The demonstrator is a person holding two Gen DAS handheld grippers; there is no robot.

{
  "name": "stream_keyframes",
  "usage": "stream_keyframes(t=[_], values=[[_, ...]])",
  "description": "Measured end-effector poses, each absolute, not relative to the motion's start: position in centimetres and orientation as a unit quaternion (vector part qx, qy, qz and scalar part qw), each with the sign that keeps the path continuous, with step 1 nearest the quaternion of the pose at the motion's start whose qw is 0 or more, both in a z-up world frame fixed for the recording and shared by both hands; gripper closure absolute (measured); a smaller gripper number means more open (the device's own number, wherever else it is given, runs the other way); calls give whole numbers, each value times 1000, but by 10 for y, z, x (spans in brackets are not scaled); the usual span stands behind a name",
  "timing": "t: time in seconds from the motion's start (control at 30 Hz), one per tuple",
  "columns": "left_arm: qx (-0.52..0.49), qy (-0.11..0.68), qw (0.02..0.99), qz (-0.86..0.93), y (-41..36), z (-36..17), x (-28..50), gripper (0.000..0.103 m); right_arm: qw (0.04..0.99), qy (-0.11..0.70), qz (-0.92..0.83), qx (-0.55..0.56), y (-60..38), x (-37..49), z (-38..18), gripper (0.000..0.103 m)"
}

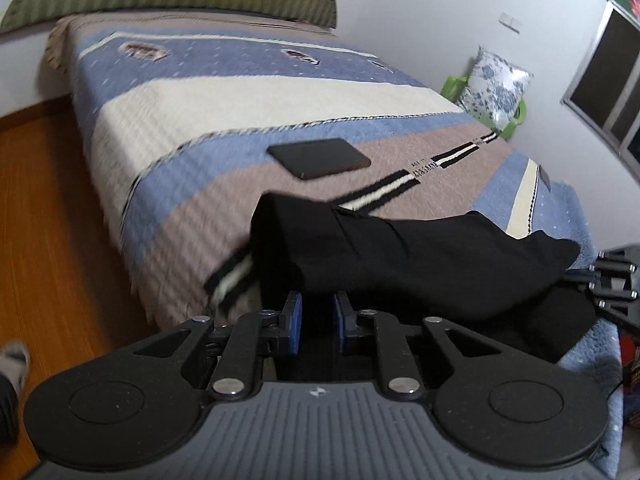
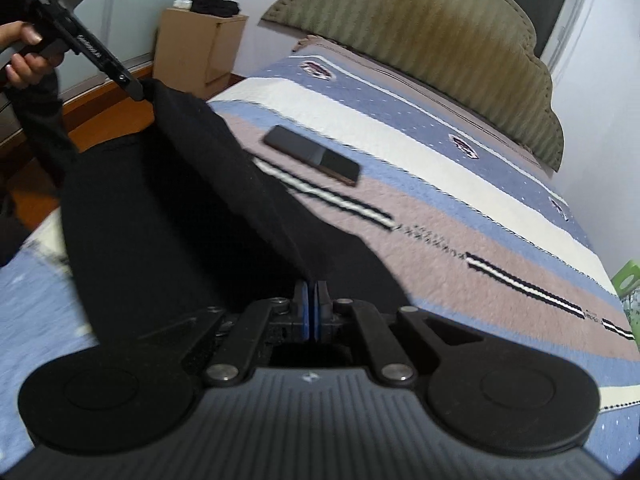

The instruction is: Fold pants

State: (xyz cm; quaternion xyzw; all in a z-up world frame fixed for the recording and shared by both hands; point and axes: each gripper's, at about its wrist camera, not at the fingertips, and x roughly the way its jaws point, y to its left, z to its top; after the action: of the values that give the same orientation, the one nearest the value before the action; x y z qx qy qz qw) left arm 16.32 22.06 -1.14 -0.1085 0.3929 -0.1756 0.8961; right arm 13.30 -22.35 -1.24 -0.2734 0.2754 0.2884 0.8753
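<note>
Black pants [image 2: 168, 216] lie across the near end of a bed [image 1: 248, 92], lifted along one edge so the cloth hangs in a taut ridge between my two grippers while the rest drapes on the blanket. My right gripper [image 2: 311, 300] has its blue pads pressed together on that edge, the fabric rising straight out of the pinch. My left gripper [image 1: 316, 310] holds the other end: in its own view the blue pads stand a little apart with black cloth bunched between and over them, and from the right wrist view I see its black fingers [image 2: 132, 86] buried in a gathered corner of the pants, so it is clamped on them too. A hand [image 2: 24, 52] grips the left tool's handle at the upper left of that view. The blanket is striped in blue, cream and dusty pink, with black-and-white woven bands [image 2: 524, 282] running across it. A dark phone [image 1: 318, 158] lies flat on the pink stripe just beyond the pants, not touching them. Farther off, an olive scalloped headboard [image 2: 432, 36] stands against a white wall. A wooden nightstand [image 2: 200, 46] sits beside the bed with dark clothing on top. A floral pillow [image 1: 494, 86] rests on a green stool by a window [image 1: 608, 76]. The floor [image 1: 40, 208] is orange-brown wood.
</note>
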Motion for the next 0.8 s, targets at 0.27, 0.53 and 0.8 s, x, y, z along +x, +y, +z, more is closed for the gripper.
stream_keyframes(t=[0.27,0.53,0.8], values=[[-125,388,899,-160,232,-27,115,86,879,300,289,-231,-226,82,-24,99],[-232,413,852,-223,222,-33,144,84,887,302,269,-223,-224,83,-35,99],[-468,421,748,-210,228,-74,151,83,890,307,269,-204,-229,80,-39,99]])
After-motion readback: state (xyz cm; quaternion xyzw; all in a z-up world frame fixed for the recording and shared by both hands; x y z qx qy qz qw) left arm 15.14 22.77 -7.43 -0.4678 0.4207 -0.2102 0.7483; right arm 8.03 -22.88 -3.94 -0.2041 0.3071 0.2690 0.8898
